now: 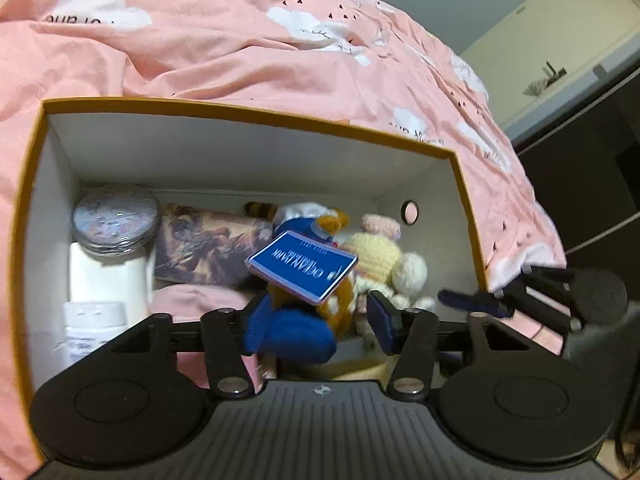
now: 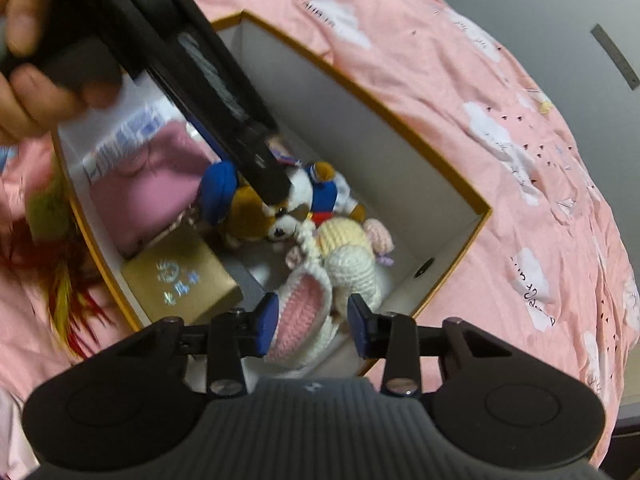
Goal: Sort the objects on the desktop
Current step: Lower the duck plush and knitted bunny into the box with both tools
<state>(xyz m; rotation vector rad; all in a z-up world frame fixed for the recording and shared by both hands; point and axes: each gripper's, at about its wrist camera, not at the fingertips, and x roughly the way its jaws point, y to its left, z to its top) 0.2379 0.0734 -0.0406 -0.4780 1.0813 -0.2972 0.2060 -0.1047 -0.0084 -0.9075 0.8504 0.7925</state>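
An orange-rimmed white box [image 1: 280,114] holds the sorted things. Inside lie a plush dog [image 2: 252,216] in blue clothes with a blue tag [image 1: 304,266], and a crocheted cream and yellow bunny [image 1: 380,256]. My left gripper [image 1: 322,318] is open over the dog, whose blue plush part [image 1: 296,332] sits between the fingers with a gap on the right side. My right gripper [image 2: 314,322] is open around the bunny's pink-lined ear [image 2: 300,316]; I see no pinch on it. The left gripper's black body [image 2: 224,100] reaches into the box from the upper left, held by a hand [image 2: 24,64].
A silver-lidded jar [image 1: 114,220], a white bottle [image 1: 94,328] and a picture box [image 1: 204,244] fill the box's left side. A gold box [image 2: 180,276] and pink cloth [image 2: 160,184] lie there too. A pink cloud-print duvet [image 1: 240,40] surrounds the box; red-yellow feathers [image 2: 68,292] lie outside it.
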